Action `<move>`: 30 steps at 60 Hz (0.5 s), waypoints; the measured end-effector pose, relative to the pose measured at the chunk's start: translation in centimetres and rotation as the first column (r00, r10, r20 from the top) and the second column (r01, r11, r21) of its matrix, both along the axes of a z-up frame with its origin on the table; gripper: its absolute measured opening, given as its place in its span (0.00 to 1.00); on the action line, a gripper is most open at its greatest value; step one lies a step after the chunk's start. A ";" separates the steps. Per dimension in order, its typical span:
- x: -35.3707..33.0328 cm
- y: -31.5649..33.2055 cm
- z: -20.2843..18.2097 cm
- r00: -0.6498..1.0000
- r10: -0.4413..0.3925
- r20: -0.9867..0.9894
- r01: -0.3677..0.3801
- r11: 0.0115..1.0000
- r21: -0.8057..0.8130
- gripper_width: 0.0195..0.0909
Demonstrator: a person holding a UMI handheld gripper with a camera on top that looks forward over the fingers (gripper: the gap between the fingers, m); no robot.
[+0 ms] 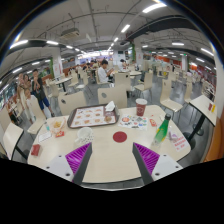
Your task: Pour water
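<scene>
A green bottle leans on the pale table, to the right and beyond my right finger. A red-brown cup stands farther back near the table's far right. A flat red coaster lies in the middle of the table, ahead of the fingers. My gripper hangs above the near part of the table, open wide, with nothing between its purple pads.
A tray with items lies at the back left. A paper cup with red print and a small red thing stand on the left. Chairs ring the table. Beyond are several more tables and seated people.
</scene>
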State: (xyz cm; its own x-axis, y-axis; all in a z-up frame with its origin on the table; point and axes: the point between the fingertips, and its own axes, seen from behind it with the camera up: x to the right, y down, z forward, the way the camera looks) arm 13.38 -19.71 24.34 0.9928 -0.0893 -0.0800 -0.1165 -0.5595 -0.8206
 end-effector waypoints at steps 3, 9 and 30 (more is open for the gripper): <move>0.7 -0.1 -0.4 1.000 -0.013 0.013 0.013 1.000 -0.001 0.90; 2.1 0.3 -1.4 1.000 -0.018 0.007 0.018 1.000 -0.005 0.89; 10.4 1.1 -5.9 0.995 -0.077 0.059 0.073 0.995 0.065 0.89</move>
